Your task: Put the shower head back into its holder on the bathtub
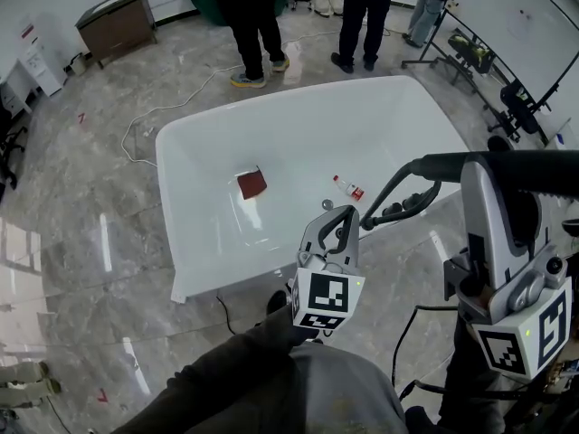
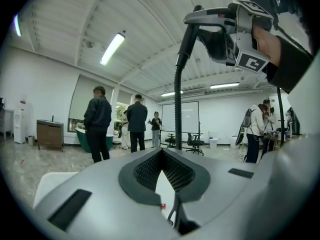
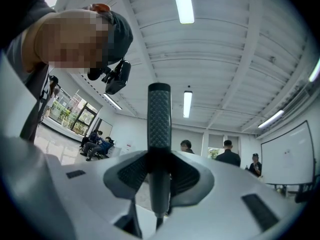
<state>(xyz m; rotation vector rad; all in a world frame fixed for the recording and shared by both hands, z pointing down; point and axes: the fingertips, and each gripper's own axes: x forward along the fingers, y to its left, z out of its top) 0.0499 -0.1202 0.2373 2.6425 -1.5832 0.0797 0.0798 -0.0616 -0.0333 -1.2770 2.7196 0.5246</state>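
Grey polished floor (image 1: 63, 197) filled the left of the head view, with a brown cabinet (image 1: 116, 21) against the far wall and a white cable (image 1: 172, 107) trailing toward the tub. Two people (image 1: 249, 16) stood beyond it.

In the middle sat a white bathtub (image 1: 194, 229), seen from above. Three things lay on its bottom, apart from one another: a dark red square item (image 1: 251, 183) toward the left, a small clear bottle with a red label (image 1: 348, 188) lying on its side toward the right, and the round drain (image 1: 327, 204) just below the bottle.

At the tub's near edge the left gripper (image 1: 345, 213) pointed into the tub. Its own view showed the jaw tips touching with nothing between them; only white tub showed through the gap lower down.

Just to its right, a dark tap fitting (image 1: 398, 210) sat on the tub's rim. A black hose (image 1: 391, 188) rose from near it up to the shower head (image 1: 534, 163).

At the far right, the right gripper (image 1: 477, 172) held the shower head above the tub's right rim, clear of the fitting. In the right gripper view its jaws were clamped on the dark textured handle, which stood upright between them. From the left gripper view, the hose ran straight up to the shower head held overhead.
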